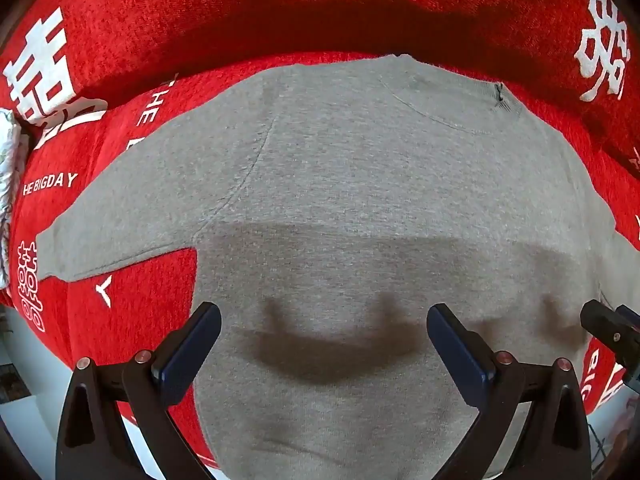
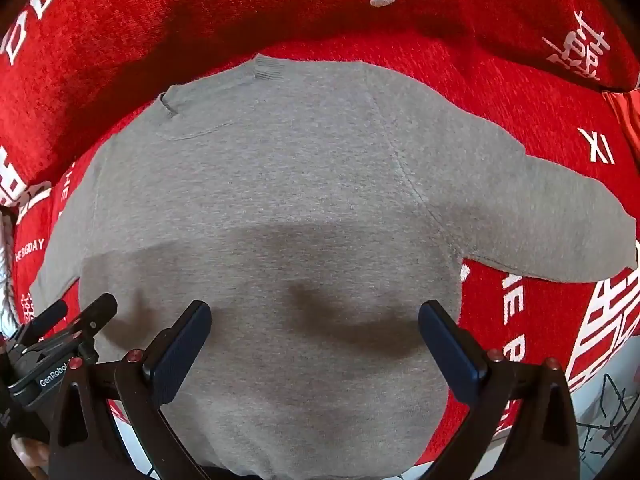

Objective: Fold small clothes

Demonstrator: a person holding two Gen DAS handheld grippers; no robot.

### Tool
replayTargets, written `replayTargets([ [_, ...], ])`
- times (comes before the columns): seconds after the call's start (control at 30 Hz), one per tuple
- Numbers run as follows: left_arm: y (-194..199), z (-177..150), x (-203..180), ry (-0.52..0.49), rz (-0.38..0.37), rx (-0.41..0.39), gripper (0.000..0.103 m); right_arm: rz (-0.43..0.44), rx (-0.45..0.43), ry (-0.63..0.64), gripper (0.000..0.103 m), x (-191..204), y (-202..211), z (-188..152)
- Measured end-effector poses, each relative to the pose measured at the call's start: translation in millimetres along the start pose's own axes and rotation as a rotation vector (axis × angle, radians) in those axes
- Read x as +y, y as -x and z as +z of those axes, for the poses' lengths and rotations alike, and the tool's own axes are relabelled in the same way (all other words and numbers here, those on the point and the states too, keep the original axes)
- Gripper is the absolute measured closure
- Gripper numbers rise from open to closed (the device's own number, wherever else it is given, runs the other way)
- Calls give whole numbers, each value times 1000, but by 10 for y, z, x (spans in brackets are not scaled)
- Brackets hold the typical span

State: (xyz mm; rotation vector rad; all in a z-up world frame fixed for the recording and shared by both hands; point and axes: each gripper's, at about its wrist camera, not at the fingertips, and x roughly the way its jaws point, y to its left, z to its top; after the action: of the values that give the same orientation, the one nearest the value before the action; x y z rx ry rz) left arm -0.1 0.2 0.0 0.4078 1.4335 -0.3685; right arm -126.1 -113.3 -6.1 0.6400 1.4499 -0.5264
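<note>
The lower hem of the grey sweatshirt (image 1: pixel 352 184) runs out of frame at the bottom of both wrist views, behind the gripper mounts, so its full length cannot be seen. In the left wrist view the garment's right sleeve is cut off by the frame edge; in the right wrist view the left sleeve shows only as a thin grey strip at the far left. The white lettering on the red blanket (image 1: pixel 168 12) is partly covered by the garment — only fragments such as "THE BIG DAY" can be read. A pale patterned object at the left edge of the left view is too cropped to identify.

The sweatshirt is heather grey with a ribbed round neckline and raglan-style shoulder seams. It lies spread flat with both sleeves angled outward, neckline toward the top of each view. A broad shadow band crosses its lower body.

It rests on the red blanket, which rises in a fold behind the collar.

The left hand-held gripper (image 1: pixel 324 344) hangs above the lower body of the garment, its fingers spread wide with nothing between them. The right hand-held gripper (image 2: pixel 314 342) hovers likewise over the lower body, fingers fully apart and empty — each casts a dark shadow on the cloth.
</note>
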Motion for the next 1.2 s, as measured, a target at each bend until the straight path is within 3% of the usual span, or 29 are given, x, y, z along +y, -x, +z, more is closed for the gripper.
replayTargets([
  [1.2, 5, 1, 45, 5, -4, 0, 0, -3, -4, 2, 0, 27, 14, -22],
])
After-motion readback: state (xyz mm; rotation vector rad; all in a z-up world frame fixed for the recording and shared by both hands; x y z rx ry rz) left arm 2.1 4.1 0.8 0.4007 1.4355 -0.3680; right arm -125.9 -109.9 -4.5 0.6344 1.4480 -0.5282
